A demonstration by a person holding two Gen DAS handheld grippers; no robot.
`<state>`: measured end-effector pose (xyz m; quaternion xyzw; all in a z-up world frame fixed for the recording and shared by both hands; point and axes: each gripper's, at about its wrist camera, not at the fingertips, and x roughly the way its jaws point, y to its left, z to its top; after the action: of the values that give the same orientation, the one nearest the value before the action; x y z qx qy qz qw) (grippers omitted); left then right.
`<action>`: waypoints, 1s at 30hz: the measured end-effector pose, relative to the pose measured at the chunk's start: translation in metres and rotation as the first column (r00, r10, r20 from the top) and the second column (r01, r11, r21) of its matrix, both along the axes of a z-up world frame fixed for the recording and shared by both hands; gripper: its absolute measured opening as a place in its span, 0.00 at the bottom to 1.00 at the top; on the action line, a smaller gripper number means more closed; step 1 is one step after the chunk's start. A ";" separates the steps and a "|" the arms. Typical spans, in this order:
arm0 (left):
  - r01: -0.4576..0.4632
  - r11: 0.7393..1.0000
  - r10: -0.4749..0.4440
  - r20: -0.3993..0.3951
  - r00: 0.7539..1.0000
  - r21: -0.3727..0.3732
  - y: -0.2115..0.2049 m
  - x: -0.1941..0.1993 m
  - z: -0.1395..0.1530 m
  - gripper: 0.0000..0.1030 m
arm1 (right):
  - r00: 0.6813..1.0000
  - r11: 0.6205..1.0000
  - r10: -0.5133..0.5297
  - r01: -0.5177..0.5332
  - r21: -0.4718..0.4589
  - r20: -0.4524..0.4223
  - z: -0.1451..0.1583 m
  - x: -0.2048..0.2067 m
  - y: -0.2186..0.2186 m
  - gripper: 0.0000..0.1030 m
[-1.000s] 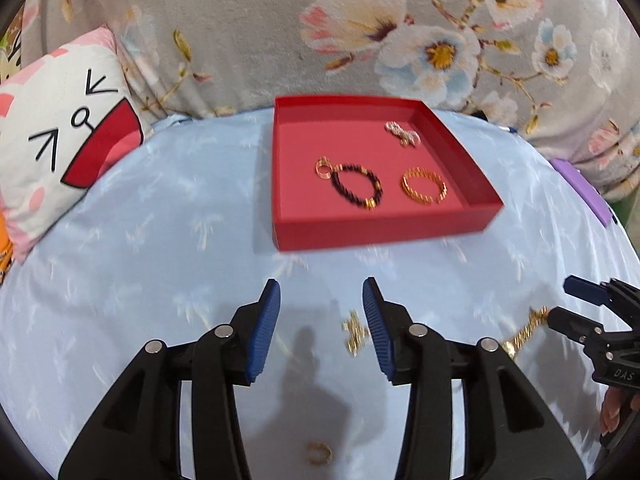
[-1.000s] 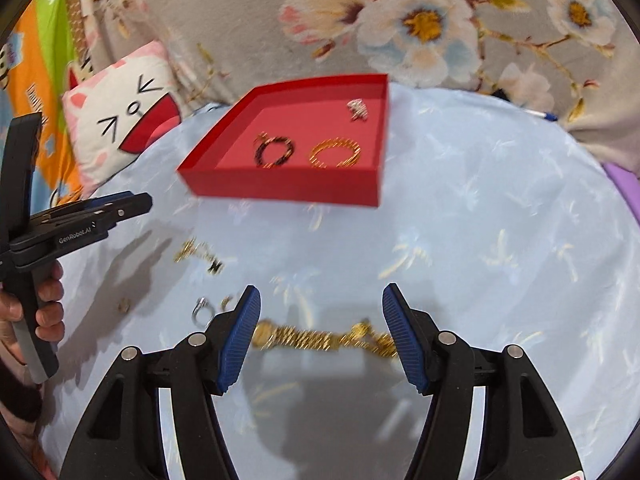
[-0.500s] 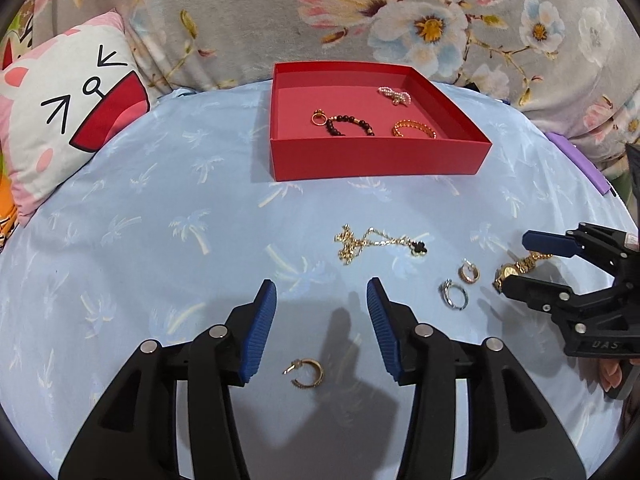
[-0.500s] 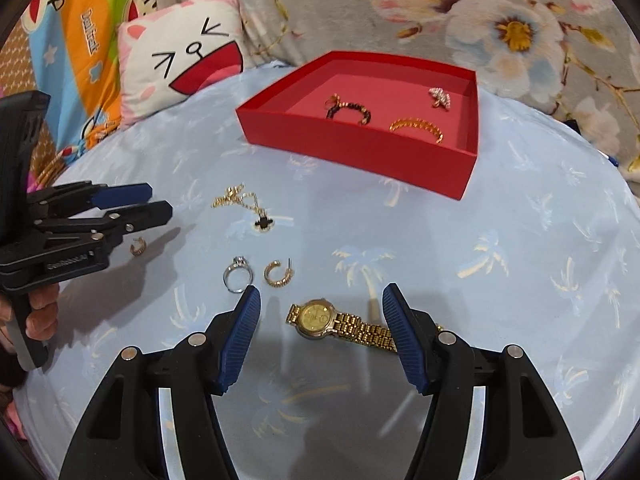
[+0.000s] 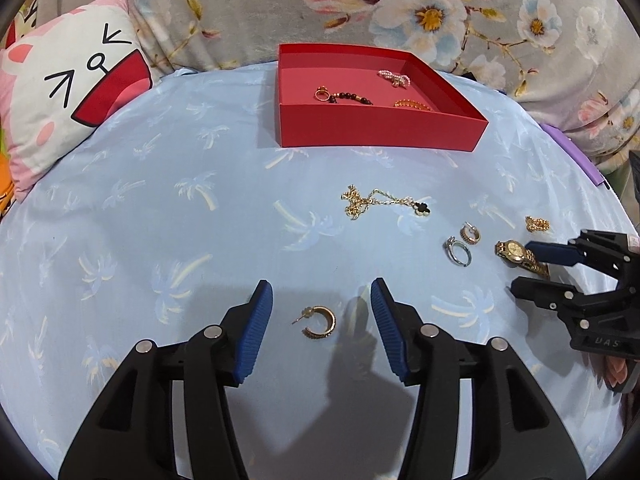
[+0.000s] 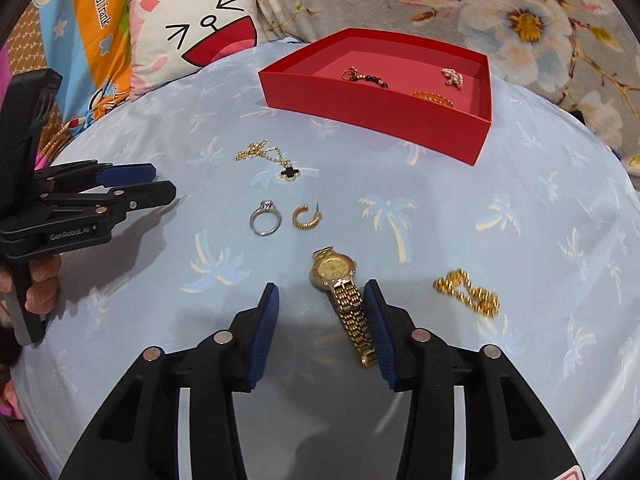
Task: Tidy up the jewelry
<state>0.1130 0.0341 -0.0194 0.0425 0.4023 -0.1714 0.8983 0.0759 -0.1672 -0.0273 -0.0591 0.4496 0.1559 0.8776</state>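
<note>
On the pale blue cloth, a gold hoop earring (image 5: 318, 322) lies between the fingers of my left gripper (image 5: 322, 320), untouched; those jaws are opening. My right gripper (image 6: 320, 312) has its jaws closing around the strap of a gold watch (image 6: 334, 272). The strap lies against the right pad, and the left pad stands clear of it. In the left wrist view the right gripper (image 5: 536, 270) straddles the watch (image 5: 514, 252). A red box (image 5: 380, 130) at the back holds a beaded bracelet, a gold ring, a gold chain and a pearl piece.
Loose on the cloth are a gold necklace with a black clover (image 6: 276, 160), a silver ring (image 6: 265, 218), a second gold hoop (image 6: 305, 218) and a gold chain bracelet (image 6: 468, 292). A cartoon pillow (image 5: 60, 92) sits at the left; a floral blanket (image 5: 400, 8) lies behind the box.
Both grippers came down and closer to the cloth. The hoop earring now lies between the left fingers, which stand wider. The right jaws have narrowed, with the watch strap now against the right pad.
</note>
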 end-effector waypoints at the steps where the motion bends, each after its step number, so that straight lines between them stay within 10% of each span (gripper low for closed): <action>1: -0.001 1.000 0.001 -0.002 1.000 -0.001 0.000 0.000 0.000 0.48 | 1.000 1.000 -0.006 0.006 0.001 -0.003 0.001 -0.003 0.001 0.36; 10: -0.001 1.000 0.001 -0.022 1.000 -0.005 0.002 -0.004 -0.003 0.48 | 0.995 0.995 -0.095 0.094 0.023 0.025 -0.002 -0.005 0.004 0.34; 18: 0.025 1.000 -0.025 -0.017 1.000 0.018 -0.004 -0.008 -0.004 0.48 | 0.990 0.990 -0.136 0.136 0.036 0.024 0.000 -0.004 -0.004 0.11; 30: 0.035 0.999 -0.035 -0.018 0.999 0.019 -0.005 -0.007 -0.005 0.48 | 0.988 0.986 -0.152 0.153 0.069 -0.017 0.001 -0.025 -0.017 0.11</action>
<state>0.1058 0.0292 -0.0241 0.0569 0.4109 -0.1836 0.8912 0.0505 -0.1840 -0.0267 0.0075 0.4521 0.1042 0.8858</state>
